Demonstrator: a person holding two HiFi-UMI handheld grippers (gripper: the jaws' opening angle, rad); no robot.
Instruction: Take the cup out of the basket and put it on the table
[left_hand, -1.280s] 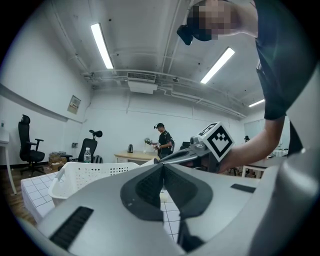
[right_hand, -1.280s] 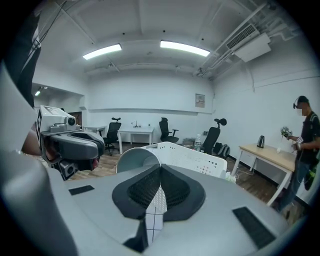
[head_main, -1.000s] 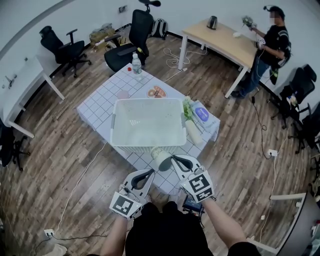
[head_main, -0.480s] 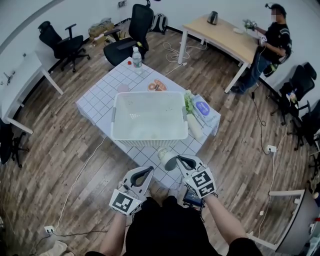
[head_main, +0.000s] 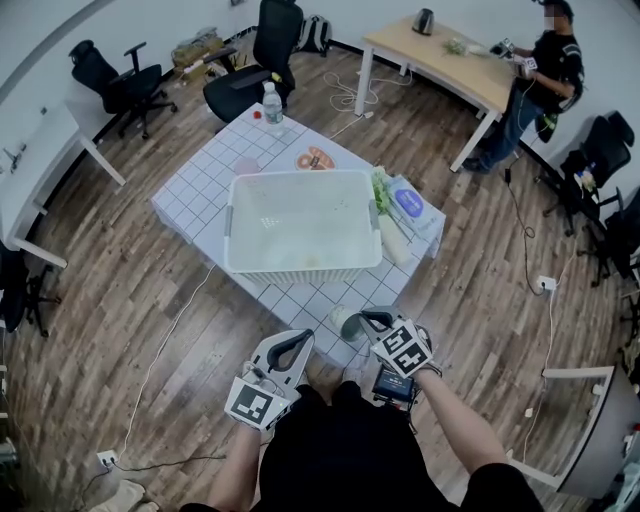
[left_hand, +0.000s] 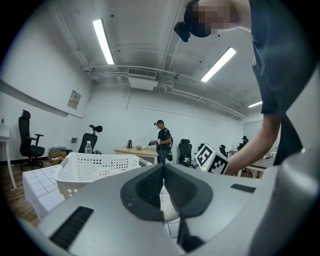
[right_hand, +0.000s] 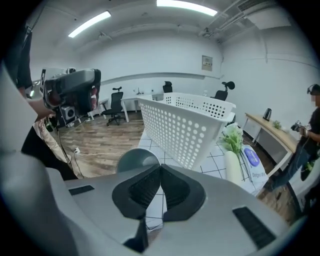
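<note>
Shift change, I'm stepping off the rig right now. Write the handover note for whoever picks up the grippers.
Grippers: the left gripper is shut and empty, held about level beside the table. The right gripper is shut on the rim of the cup and tilted downward.
Things: the cup is outside the white basket, at the near corner of the tiled table. I cannot tell whether its base touches the tiles yet.
Done: the cup is out of the basket.
Left: probably set the cup down on bare tiles in front of the basket, open the right jaws and draw back.
</note>
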